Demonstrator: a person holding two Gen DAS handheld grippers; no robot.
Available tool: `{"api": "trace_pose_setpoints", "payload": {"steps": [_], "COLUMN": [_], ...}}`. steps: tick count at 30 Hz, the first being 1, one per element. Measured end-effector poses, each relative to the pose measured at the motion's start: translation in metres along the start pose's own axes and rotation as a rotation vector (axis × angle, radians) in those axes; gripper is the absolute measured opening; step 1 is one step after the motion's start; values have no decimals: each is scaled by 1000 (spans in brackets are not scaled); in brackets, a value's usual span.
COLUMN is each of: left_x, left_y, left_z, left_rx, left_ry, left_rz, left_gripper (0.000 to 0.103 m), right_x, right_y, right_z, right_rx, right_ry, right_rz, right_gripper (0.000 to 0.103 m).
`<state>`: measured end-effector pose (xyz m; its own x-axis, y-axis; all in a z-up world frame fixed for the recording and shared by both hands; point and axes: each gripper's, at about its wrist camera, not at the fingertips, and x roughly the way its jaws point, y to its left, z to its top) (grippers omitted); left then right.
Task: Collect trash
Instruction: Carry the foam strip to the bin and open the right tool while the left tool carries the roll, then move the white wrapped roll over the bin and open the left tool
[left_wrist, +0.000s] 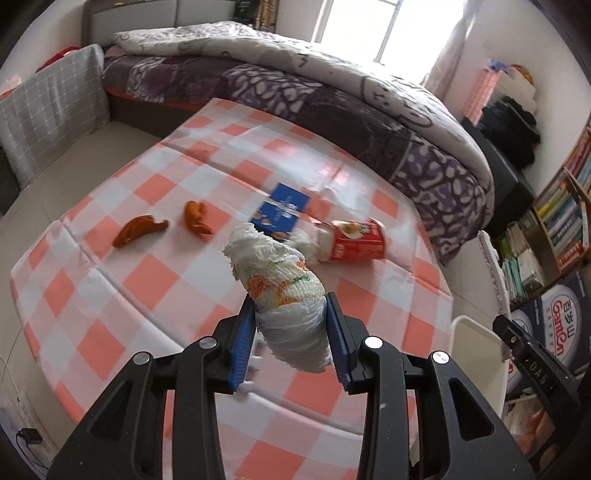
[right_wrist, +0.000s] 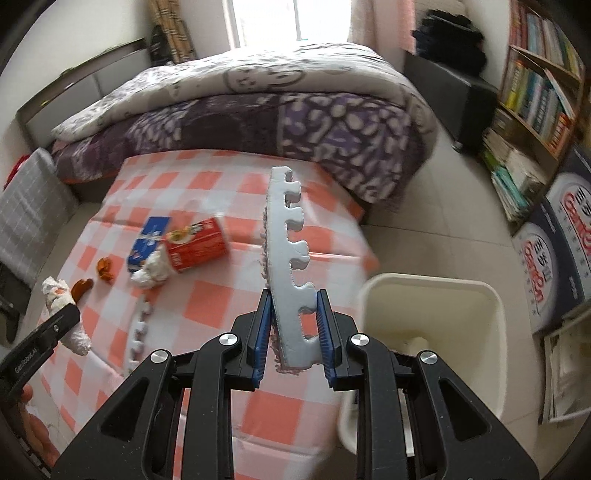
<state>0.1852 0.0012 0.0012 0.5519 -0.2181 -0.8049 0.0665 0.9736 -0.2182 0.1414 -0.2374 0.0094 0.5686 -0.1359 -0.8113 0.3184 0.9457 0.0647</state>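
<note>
Checked in coral and white, the play mat fills the middle of both views and serves as the surface where the litter is scattered, laid out beside the bed. Cream plastic, the waste bin stands on the floor tiles at the mat's lower right edge in the right wrist view, mouth up and within easy reach, presumably so that each piece can be dropped straight in.

Pinched upright in the right tongs is a white foam edging strip with jigsaw teeth, gripped near its lower end so most of it sticks up clear of the mat. The left tongs are closed on a crumpled tissue wad with an orange print, held above the mat.

Lying near the centre are a tipped red snack carton, a blue packet touching it in the right view, and two orange peel pieces, all apparently awaiting collection.
</note>
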Motion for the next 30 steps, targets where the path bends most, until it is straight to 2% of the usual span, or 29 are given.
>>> {"api": "trace_pose_setpoints", "payload": {"steps": [6,13,14,17,21,30], "left_x": [7,16,19,23,27,39], "left_y": [-30,-69,-78,-98,-124,-173], "left_z": [-7,-18,-20,-27,-37,-62], "left_rx": [55,112,129,159,202,291], "left_ry": [13,39,44,58,74,118], "left_rz": [-32,-104,-117,-149,-187,-257], "left_gripper": [37,37,37,37,37,37], "right_x": [-4,-14,-15,-22,-31,-45], "right_y": [-44,-95,-101,-123,-151,-191], "right_z": [0,-3,-3,-5,-6,-7], "right_rx": [62,138,147,188,240,300], "right_ry": [30,34,32,17,-8,-42], "right_rz": [-52,-107,-111,-133,-168,-224], "right_gripper": [24,26,28,48,63,83]}}
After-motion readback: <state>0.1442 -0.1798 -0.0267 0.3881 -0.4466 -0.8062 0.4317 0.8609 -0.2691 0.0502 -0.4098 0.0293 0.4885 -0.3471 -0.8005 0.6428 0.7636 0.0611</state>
